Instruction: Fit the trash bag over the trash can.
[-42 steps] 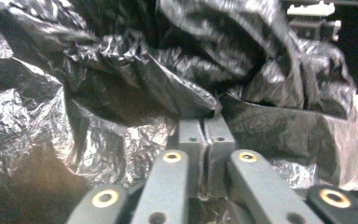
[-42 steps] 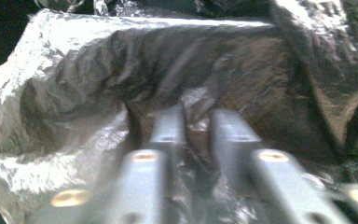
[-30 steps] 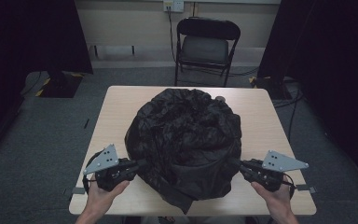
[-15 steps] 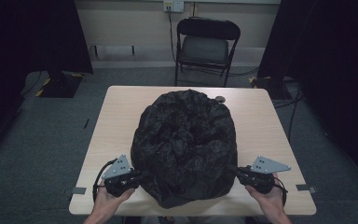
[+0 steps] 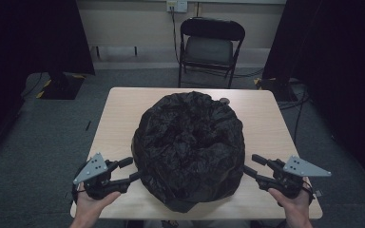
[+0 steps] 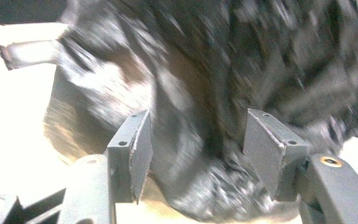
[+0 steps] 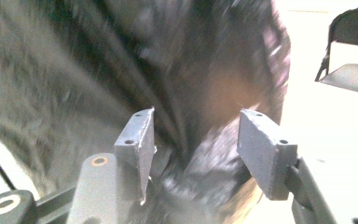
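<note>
A big crumpled black plastic bag bulges in the middle of the light wooden table. My left gripper is at the bag's lower left side, open, its jaws pointing into the plastic. In the left gripper view a fold of the bag lies between the spread pads. My right gripper is at the bag's lower right side, also open. The right gripper view shows a fold of the bag between its grey pads. Both gripper views are blurred.
A black folding chair stands beyond the table's far edge. A small dark round object lies on the table just behind the bag. Dark curtains flank the room, and cables run on the floor at right.
Both grippers have drawn back toward the near edge and then come in at the bag's lower sides. The bag's shape has shifted, rounder and taller now.
</note>
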A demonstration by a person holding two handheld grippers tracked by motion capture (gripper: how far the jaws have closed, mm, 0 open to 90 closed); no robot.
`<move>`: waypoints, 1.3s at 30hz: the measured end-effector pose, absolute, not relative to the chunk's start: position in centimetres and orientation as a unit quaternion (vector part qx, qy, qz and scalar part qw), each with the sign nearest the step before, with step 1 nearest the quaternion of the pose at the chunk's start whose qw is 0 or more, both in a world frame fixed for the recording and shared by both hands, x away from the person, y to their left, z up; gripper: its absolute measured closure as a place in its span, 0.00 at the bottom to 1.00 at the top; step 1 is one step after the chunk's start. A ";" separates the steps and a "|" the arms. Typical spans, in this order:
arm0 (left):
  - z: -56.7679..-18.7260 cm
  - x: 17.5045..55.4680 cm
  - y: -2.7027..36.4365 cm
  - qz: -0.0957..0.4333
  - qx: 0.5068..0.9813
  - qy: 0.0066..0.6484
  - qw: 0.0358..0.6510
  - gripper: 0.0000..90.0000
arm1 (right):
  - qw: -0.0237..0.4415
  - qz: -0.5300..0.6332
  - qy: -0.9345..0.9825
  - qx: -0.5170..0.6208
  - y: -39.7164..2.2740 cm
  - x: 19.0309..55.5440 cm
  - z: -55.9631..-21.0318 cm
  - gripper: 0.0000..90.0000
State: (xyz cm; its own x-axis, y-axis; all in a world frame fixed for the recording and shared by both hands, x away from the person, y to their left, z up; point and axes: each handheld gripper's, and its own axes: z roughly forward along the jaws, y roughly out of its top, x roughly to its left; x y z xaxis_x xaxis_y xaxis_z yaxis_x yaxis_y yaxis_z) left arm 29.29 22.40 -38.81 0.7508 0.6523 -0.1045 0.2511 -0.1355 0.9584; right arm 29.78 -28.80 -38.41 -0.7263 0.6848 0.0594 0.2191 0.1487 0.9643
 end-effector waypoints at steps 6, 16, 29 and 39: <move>-36.3 31.5 22.7 0.194 0.699 0.324 0.608 0.49 | 0.215 0.593 0.714 0.305 -29.2 31.7 -35.8 0.49; -34.0 37.7 23.0 0.195 0.655 0.364 0.633 0.45 | 0.202 0.631 0.686 0.301 -28.0 36.4 -31.8 0.48; -35.8 42.2 19.8 0.122 0.647 0.367 0.657 0.50 | 0.138 0.628 0.715 0.274 -25.5 40.5 -33.6 0.76; -36.2 41.1 18.0 0.090 0.672 0.314 0.665 0.84 | 0.135 0.603 0.738 0.271 -24.0 41.0 -35.1 1.00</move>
